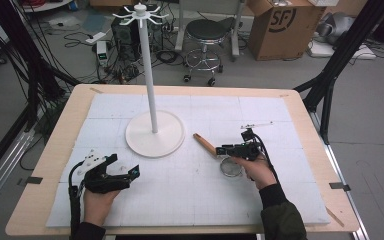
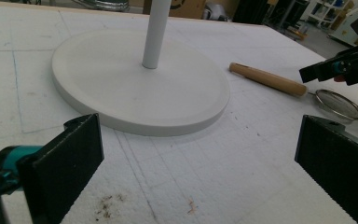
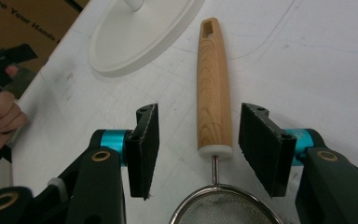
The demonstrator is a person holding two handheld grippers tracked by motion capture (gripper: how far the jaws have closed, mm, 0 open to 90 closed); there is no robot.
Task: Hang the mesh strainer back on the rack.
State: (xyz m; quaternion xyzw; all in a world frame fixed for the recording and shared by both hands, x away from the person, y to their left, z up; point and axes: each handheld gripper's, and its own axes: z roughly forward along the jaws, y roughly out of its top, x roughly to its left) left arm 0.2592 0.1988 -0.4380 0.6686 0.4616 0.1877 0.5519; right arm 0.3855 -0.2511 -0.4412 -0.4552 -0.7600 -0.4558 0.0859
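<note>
A small mesh strainer [image 1: 230, 167] with a wooden handle [image 1: 205, 145] lies flat on the white foam mat [image 1: 190, 195], right of a white stand's round base [image 1: 155, 135]. My right gripper [image 1: 222, 150] is open low over the strainer. In the right gripper view its pads [image 3: 147, 135] sit on either side of the handle [image 3: 212, 84] near the mesh bowl [image 3: 226, 207], with gaps on both sides. My left gripper [image 1: 125, 166] rests open near the front left with nothing between its jaws; ahead of it are the base [image 2: 140, 84] and the strainer [image 2: 340, 103].
The stand's thin pole [image 1: 149, 70] rises to a ring of hooks [image 1: 140, 12]. Beyond the table's far edge are a stool [image 1: 207, 32], a cardboard box [image 1: 280, 25], floor cables and a black frame leg [image 1: 340, 60] at the right.
</note>
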